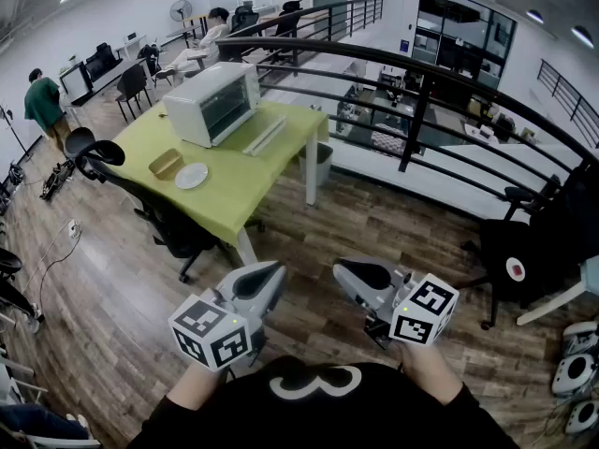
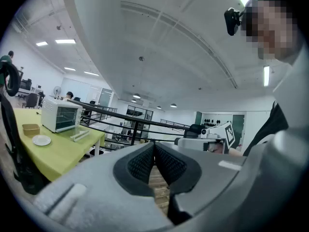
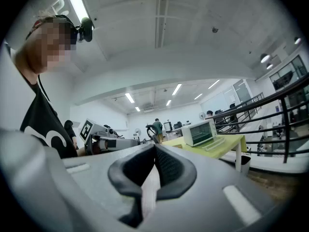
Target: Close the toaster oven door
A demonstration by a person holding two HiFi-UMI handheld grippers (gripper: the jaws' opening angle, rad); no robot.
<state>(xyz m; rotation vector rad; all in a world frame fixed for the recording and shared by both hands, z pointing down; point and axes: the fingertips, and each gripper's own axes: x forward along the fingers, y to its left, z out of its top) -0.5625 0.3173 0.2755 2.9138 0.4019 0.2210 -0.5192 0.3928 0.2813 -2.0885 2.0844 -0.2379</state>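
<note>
A white toaster oven stands at the far end of a green table; it also shows small in the left gripper view and the right gripper view. A flat white panel lies on the table before its front and looks like the folded-down door. My left gripper and right gripper hover side by side close to my chest, well short of the table. Both are shut and hold nothing; the pads meet in the left gripper view and the right gripper view.
A white plate and a brown box sit on the table's near part. A black office chair stands at its left side. A black railing runs behind, another dark chair at right. A person in green stands far left.
</note>
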